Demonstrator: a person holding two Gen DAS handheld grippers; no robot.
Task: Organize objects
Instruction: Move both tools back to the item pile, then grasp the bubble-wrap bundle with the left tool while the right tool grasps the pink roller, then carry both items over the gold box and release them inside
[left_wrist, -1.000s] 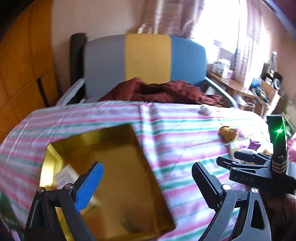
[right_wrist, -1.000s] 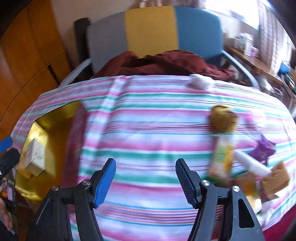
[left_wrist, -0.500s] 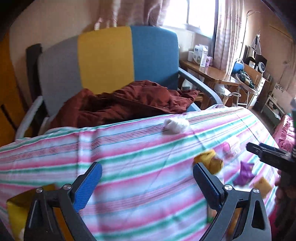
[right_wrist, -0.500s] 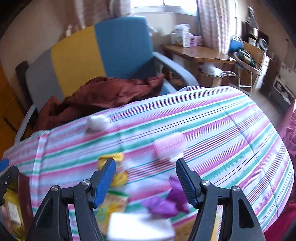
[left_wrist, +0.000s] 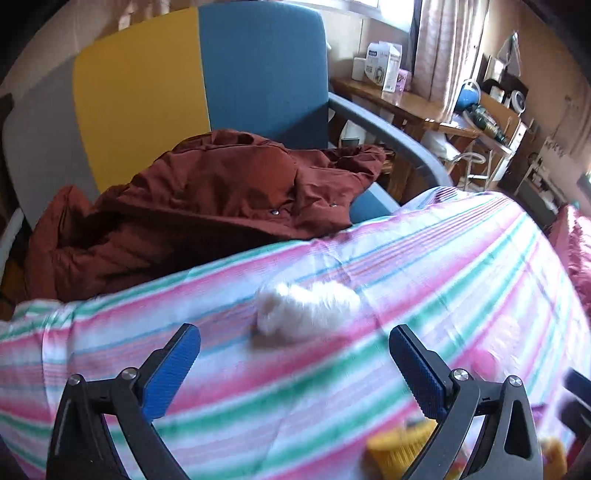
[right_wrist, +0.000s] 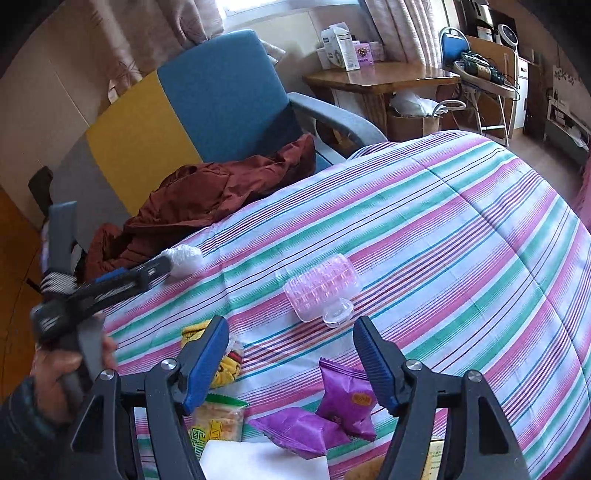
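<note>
**Both grippers empty over striped bedspread**

Left gripper (left_wrist: 293, 349): jaws wide apart, nothing between them, white fluffy ball (left_wrist: 306, 310) just ahead on the bedspread (left_wrist: 461, 258). Right gripper (right_wrist: 290, 341): jaws opening, empty, above purple snack packets (right_wrist: 345, 400); pink plastic roller (right_wrist: 321, 286) just beyond.

Striped bedcover (right_wrist: 461, 236): woven cloth, matt, pink, green and white bands. White ball (left_wrist: 306, 310): fluffy, fibrous. Pink box (right_wrist: 321, 284): clear hard plastic, ribbed, glossy. Purple packets (right_wrist: 343, 398): crinkled foil-like film, slight sheen. Jacket (left_wrist: 207, 206): rust-red smooth fabric, metal snaps. Chair back (left_wrist: 207, 74): coarse matt upholstery. Side table (right_wrist: 380, 77): polished wood. Left gripper (left_wrist: 293, 363) pads (left_wrist: 173, 373): blue textured rubber on matt black plastic arms.
</note>
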